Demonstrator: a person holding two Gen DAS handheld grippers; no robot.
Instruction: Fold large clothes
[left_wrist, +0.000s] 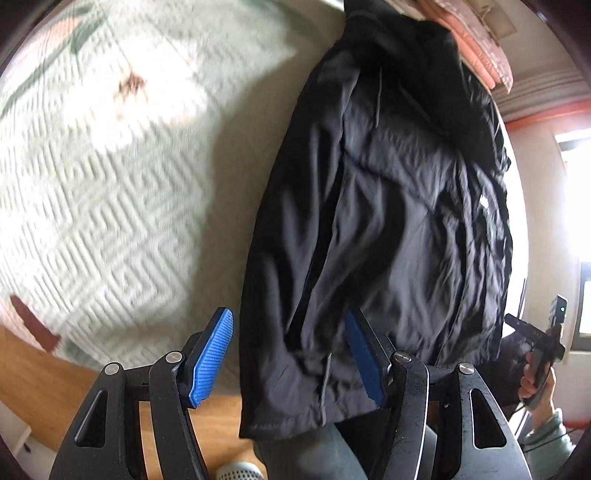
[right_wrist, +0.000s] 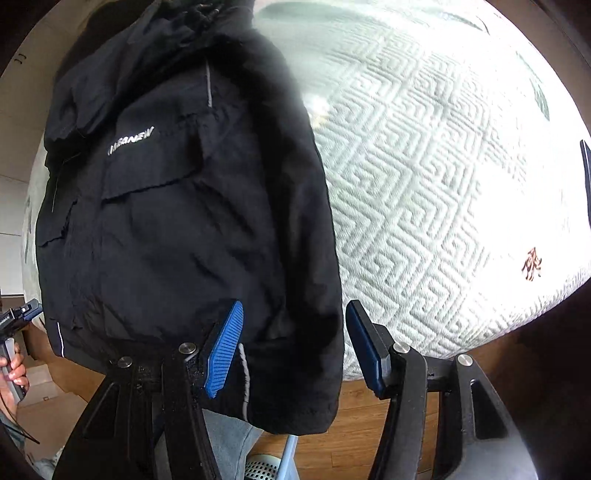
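A large black jacket lies lengthwise on the bed, its hem hanging over the near edge. White lettering shows on its chest. My left gripper hovers open over the jacket's left edge near the hem, with nothing pinched between the blue pads. My right gripper stands open above the jacket's right edge, and its pads press on nothing. Each view catches the other gripper in a hand at its border, the right one and the left one.
A pale green quilted bedspread with flower prints covers the bed. Folded pink bedding lies beyond the jacket's collar. Wooden floor runs along the near bed edge, with a white perforated round object and the person's grey trouser legs.
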